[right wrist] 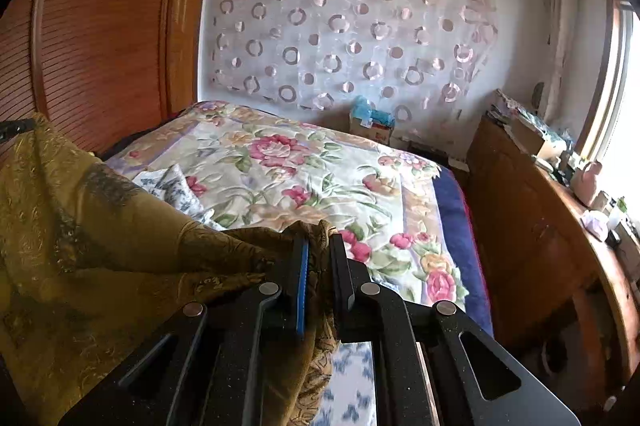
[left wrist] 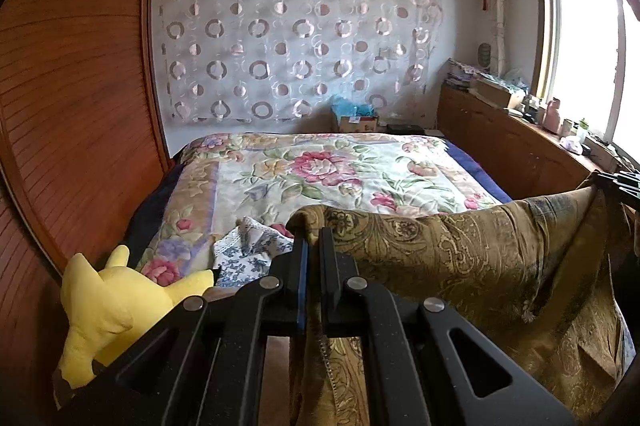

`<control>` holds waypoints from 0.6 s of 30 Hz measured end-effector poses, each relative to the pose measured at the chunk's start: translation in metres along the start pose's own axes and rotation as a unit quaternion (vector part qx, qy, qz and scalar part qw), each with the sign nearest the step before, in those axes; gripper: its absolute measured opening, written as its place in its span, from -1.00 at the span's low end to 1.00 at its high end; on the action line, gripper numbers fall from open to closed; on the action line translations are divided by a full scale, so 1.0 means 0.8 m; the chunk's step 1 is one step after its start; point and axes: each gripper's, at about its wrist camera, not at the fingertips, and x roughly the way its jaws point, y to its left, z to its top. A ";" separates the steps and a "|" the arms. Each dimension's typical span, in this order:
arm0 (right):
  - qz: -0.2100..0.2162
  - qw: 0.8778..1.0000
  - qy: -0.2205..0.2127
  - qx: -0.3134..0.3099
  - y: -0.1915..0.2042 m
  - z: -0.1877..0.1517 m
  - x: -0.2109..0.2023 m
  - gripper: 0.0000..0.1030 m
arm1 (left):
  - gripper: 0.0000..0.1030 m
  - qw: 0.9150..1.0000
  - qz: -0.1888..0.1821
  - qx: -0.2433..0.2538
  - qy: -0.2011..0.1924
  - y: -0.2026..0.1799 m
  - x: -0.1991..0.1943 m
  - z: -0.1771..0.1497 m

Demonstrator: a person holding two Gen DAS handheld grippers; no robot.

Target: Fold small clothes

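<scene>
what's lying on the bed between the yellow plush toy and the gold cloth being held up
A crumpled blue-and-white floral garment lies between the yellow plush toy and the gold cloth, shown in the left wrist view.

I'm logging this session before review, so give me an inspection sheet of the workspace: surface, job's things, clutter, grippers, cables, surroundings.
Surface: bed with a floral quilt, lying flat.
Job's things: gold patterned cloth stretched in the air between both grippers; blue-and-white floral garment crumpled on the quilt.
Clutter: yellow plush toy at the bed's near left edge; cardboard box beyond the bed.
Grippers: left gripper shut on the cloth's corner; right gripper shut on another corner.
Cables: nothing seen.
Surroundings: wooden wardrobe on the left, circle-patterned curtain on the far wall, cluttered wooden cabinet below the window.
</scene>
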 end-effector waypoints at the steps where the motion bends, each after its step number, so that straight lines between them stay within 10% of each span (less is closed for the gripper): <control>1: 0.002 1.000 -0.002 0.000 0.003 -0.009 0.005 -0.82 | -0.90 1.000 0.002 -0.001 0.004 0.002 0.005 -0.003; 11: 0.012 0.998 0.060 0.013 -0.006 -0.036 0.071 -0.65 | -0.81 0.999 0.013 0.016 0.044 0.003 0.025 -0.027; 18: 0.018 0.997 0.076 0.029 -0.015 -0.021 0.057 -0.20 | 0.09 0.998 -0.015 0.031 0.051 -0.002 -0.014 -0.048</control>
